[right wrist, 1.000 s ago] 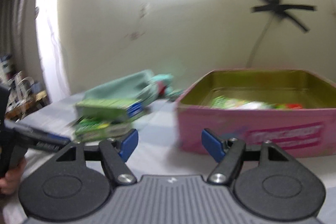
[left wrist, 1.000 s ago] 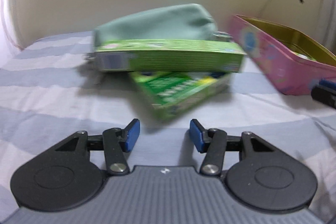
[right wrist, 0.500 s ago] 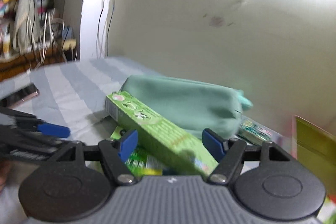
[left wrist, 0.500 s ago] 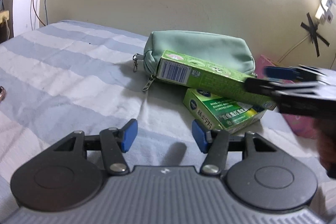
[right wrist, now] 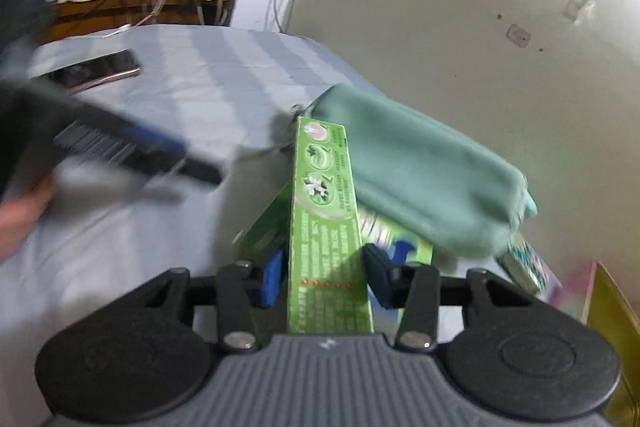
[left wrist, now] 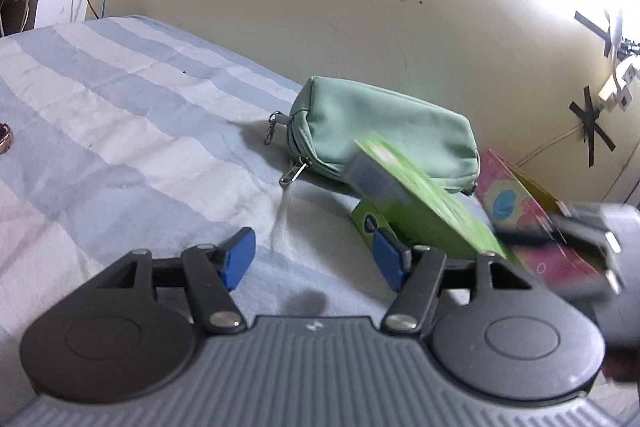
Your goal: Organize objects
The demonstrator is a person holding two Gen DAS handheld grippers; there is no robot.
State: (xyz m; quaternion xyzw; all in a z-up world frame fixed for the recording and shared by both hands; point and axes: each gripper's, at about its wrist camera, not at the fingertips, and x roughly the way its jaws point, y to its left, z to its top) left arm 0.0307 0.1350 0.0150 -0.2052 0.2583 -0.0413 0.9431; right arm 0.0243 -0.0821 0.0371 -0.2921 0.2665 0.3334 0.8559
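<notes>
Green box (right wrist: 324,227) sits clamped in the just-closing right claw (right wrist: 322,277), likely bound for the tin (left wrist: 532,223), while the left claw (left wrist: 316,255) spreads, empty.

My gripper (right wrist: 324,277) is matt black plastic with blue pads, clamped on a glossy green cardboard box (right wrist: 326,227). The pouch (left wrist: 380,135) is soft matt cloth with metal clips; the bed sheet (left wrist: 120,99) is wrinkled striped fabric.
</notes>
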